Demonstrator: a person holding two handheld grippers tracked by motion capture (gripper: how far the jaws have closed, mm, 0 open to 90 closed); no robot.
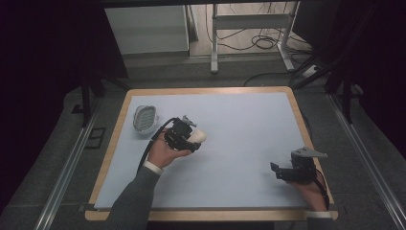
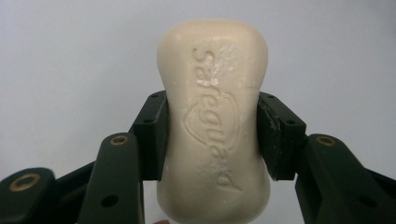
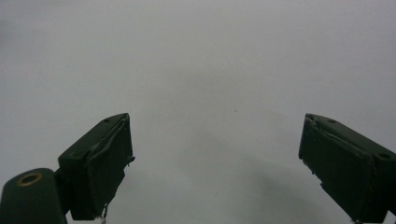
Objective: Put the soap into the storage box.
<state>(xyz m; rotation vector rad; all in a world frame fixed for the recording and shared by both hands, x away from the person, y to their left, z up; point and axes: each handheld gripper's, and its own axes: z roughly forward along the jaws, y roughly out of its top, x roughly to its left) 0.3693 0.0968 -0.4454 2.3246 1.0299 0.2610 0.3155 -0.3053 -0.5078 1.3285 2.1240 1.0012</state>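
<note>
A soap bar [image 2: 214, 126] is clamped by the left gripper [image 2: 212, 135] beside a soap dish [image 1: 145, 118]; the right gripper [image 3: 215, 163] is held wide open, empty.

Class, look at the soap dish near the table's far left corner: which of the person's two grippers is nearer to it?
Left. The left gripper, shut on the soap bar, sits just right of the soap dish. The right gripper is open, far across at the near right.
</note>
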